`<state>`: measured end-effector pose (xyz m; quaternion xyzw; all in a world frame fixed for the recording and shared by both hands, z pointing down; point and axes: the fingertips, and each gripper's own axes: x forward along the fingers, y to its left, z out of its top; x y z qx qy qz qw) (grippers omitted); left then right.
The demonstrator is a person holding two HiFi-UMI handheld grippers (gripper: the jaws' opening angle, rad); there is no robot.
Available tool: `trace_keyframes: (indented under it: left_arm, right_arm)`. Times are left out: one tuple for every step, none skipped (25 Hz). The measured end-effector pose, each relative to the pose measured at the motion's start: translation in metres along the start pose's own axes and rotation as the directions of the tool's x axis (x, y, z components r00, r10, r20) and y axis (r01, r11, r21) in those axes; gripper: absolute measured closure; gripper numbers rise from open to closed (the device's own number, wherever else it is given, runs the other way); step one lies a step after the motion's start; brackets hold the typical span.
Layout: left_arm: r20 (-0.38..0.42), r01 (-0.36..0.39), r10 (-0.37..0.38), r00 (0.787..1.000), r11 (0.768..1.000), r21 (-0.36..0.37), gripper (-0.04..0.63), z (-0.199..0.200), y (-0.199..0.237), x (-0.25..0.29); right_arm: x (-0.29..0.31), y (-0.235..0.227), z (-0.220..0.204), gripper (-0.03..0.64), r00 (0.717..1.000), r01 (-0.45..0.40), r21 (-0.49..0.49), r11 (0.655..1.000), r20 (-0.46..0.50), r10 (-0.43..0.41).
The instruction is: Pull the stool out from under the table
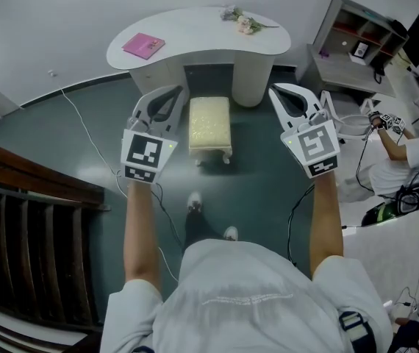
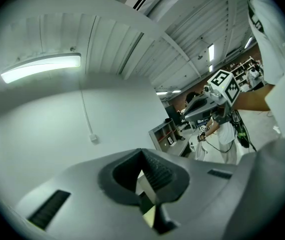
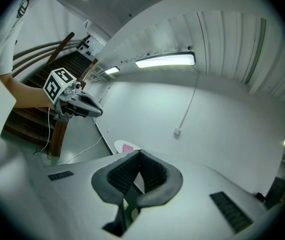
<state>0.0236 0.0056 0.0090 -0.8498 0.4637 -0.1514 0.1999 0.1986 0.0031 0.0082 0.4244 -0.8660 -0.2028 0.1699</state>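
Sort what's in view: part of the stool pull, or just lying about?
Job: stool, table, left gripper, right gripper (both shut, empty).
Lying about: pink book and flowers on the table, shelf unit, floor cable.

Ahead of you stands a white table with a rounded, bean-shaped top (image 1: 195, 35) on two pale pedestals. A flat pink notebook (image 1: 143, 45) lies on its left part, and a small sprig of pale flowers (image 1: 243, 23) lies near its far right edge. The dark grey-green floor (image 1: 55, 153) carries the table and a cream-cushioned rectangular stool with white legs (image 1: 209, 122), which stands at the table's near edge between the pedestals. A thin white cable (image 1: 86, 132) trails on the left, and your two shoes (image 1: 194, 201) are nearest.
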Motion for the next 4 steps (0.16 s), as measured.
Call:
trace_keyframes:
  left_arm:
    - [-0.002,-0.001,0.001,1.000,1.000,-0.001,0.577,-0.0011,0.0000,-0.0009]
    - [-0.005,-0.001,0.001,1.000,1.000,-0.001,0.577,-0.0021,-0.0002,-0.0018]
    - [-0.007,-0.002,0.002,1.000,1.000,-0.002,0.577,-0.0031,-0.0006,-0.0027]
    - [-0.010,-0.003,0.003,1.000,1.000,-0.003,0.577,-0.0039,-0.0010,-0.0036]
  right_arm:
    - [0.0000,0.0011,-0.0002,0.601,1.000,-0.002,-0.001,1.000,-0.002,0.002]
    - [-0.0002,0.0023,-0.0005,0.601,1.000,-0.005,-0.003,1.000,-0.003,0.005]
    - [-0.0007,0.0034,-0.0009,0.601,1.000,-0.007,-0.003,1.000,-0.004,0.007]
    - [-0.0012,0.0045,-0.0014,0.601,1.000,-0.009,-0.004,1.000,-0.006,0.009]
